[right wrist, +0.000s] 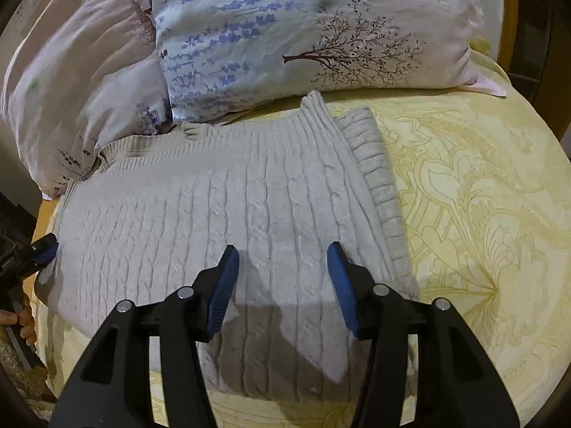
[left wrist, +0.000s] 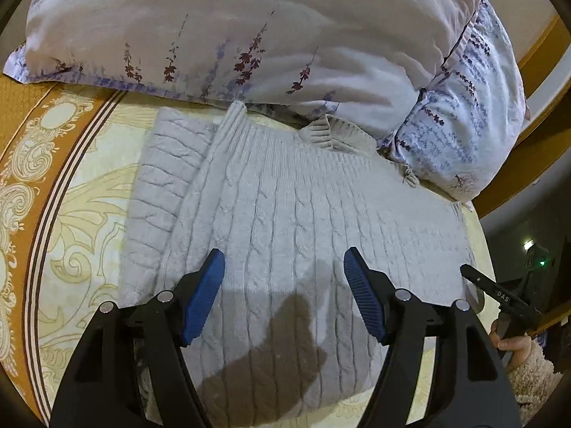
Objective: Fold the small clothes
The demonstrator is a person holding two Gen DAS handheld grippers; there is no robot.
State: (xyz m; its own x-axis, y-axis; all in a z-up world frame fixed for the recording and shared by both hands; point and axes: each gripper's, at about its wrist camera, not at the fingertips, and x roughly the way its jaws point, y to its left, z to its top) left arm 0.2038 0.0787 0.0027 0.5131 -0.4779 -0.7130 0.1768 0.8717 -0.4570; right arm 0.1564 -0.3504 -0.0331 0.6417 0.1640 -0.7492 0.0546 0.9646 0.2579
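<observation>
Warm indoor light, sharp focus, soft shadows below centre, fisheye-bent dark corners.

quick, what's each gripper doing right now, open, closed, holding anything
Left gripper: open, holding nothing, above the sweater.
Right gripper: open, holding nothing, above the same sweater.

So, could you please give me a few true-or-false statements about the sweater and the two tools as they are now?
1. The sweater is grey cable knit. True.
2. The left tool is clamped on the sweater. False: its jaws are open, nothing between them.
3. The right tool is open above the sweater. True.
4. The sweater hangs on a hanger. False: it lies on a yellow patterned bedspread.
5. Flowered pillows lie at the sweater's far end. True.
</observation>
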